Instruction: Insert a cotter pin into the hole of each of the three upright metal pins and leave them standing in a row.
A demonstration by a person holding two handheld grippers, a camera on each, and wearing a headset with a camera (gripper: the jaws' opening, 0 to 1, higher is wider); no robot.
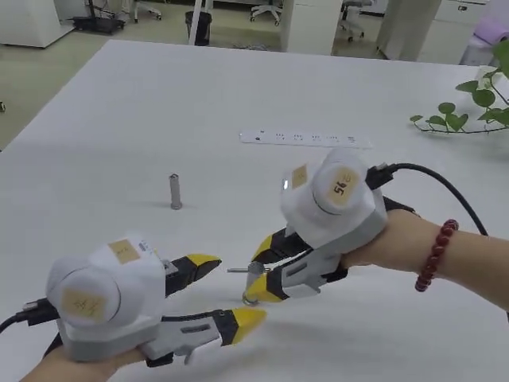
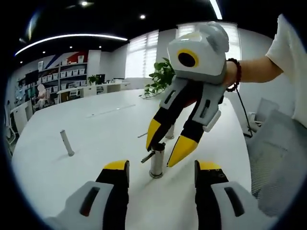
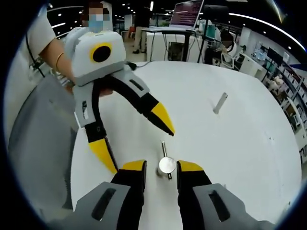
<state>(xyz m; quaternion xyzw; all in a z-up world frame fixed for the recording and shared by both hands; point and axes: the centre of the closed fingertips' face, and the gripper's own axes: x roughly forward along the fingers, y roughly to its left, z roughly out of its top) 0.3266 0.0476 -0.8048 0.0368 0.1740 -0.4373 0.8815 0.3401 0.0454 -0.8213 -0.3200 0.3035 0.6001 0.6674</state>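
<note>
Step in hand: the near metal pin stands upright on the tabletop. A cotter pin is through its hole, with one end sticking out sideways. I judge the insertion on this pin to be done or in its last seating.
Right hand-held gripper: the jaws are drawn narrow, one yellow tip on each side of the near metal pin's top. I cannot tell whether they press on it or only flank it.
Left hand-held gripper: the jaws are wide apart and carry nothing. It sits just beside the near metal pin on the person's side, pointing at it.
Far metal pin: it stands upright, well apart from the near metal pin, farther from the person and to the left. Its hole is too small to read.
Next move: probably a clean release, with the jaws parting evenly and lifting clear so the near metal pin is not tipped. After that the far metal pin needs attention, and it looks too far off to form a row.
Holders: the only thing here that holds another is the near metal pin's hole, which holds the cotter pin.
Power strip: it lies flat beyond the near metal pin, well apart from it.
</note>
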